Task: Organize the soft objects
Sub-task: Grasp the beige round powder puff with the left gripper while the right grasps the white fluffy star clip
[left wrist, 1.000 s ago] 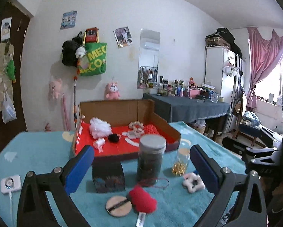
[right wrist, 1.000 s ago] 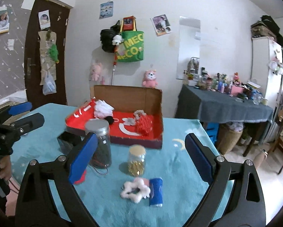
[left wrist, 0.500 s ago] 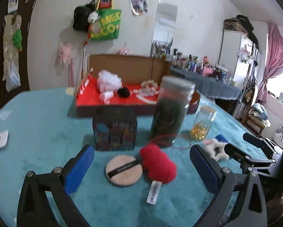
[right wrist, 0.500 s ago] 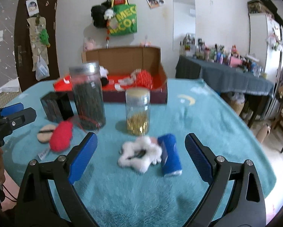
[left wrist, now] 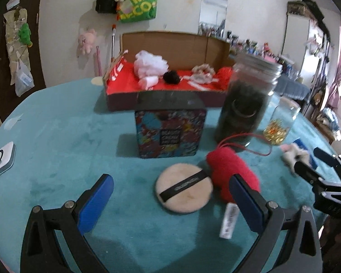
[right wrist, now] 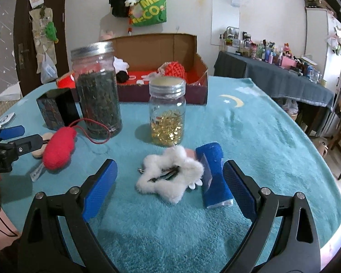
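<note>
My left gripper is open and low over the teal cloth, its jaws either side of a beige powder puff. A red plush heart with a red cord and white tag touches the puff's right edge. My right gripper is also open, framing a white fluffy star plush and a blue fabric roll beside it. The red plush heart lies to the left there, near the left gripper. Nothing is held.
A cardboard box with red lining at the back holds white, black and red soft items. A patterned black tin, a tall dark-filled jar and a small jar of gold bits stand in between. A white device lies far left.
Both grippers have dropped lower and moved in toward the soft items on the cloth. Both stay open and nothing has been picked up.
</note>
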Available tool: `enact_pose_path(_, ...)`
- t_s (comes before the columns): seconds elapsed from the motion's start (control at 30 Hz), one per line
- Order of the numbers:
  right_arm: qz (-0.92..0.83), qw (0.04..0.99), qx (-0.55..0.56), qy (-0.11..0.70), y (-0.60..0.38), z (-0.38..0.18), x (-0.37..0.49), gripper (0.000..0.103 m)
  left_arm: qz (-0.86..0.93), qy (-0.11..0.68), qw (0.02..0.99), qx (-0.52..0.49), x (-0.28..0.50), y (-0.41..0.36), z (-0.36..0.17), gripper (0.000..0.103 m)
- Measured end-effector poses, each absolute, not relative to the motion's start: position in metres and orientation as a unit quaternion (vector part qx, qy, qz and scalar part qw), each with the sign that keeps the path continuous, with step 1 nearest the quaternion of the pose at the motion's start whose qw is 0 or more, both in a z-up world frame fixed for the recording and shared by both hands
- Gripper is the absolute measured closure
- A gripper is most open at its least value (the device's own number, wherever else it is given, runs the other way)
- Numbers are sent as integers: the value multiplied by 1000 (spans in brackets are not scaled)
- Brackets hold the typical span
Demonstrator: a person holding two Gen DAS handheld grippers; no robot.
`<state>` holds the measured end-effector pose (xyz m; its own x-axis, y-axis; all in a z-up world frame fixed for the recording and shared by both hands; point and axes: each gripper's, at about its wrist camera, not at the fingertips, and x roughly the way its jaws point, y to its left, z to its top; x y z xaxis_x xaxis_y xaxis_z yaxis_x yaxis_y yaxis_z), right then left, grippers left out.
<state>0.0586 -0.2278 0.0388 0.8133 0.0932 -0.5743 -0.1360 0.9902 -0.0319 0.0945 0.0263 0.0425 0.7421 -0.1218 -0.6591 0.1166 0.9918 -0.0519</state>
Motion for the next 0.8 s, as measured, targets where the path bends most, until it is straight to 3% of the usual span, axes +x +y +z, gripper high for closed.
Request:
enact_pose_path(0.07,61,949,-40,307,-226,37,62,8,-60,363,930,6,98,26,40,2)
enact_pose_path(0.13,59,947,-46,311,-224,37,64,8,-63,378,924,14,102,25,36,11)
enact_pose_path(0.17,59,946,-49,317,-224,36,66,8,-69,386,920,14,104,25,33,20)
enact_pose_path(0.23,59,942,-56,325,-221,35,69,11,-84,396,914,16,107,22,29,26)
enact_pose_path(0.27,60,940,-64,329,-219,34,70,15,-88,392,916,21,106,21,30,37)
enact_pose_path(0.3,60,939,-74,330,-217,33,70,28,-103,389,915,23,104,18,30,49)
enact_pose_path(0.33,57,938,-84,331,-216,31,70,44,-109,388,915,27,103,16,30,52)
enact_pose_path(0.5,80,937,-71,332,-221,31,68,57,-123,379,917,35,93,9,34,75)
enact_pose_path(0.53,84,938,-62,330,-223,32,67,85,-126,380,916,30,92,9,35,82)
enact_pose_path(0.57,86,939,-52,330,-227,34,67,87,-128,381,915,26,91,10,36,89)
enact_pose_path(0.8,111,937,-17,330,-235,37,67,89,-150,380,913,6,95,12,44,89)
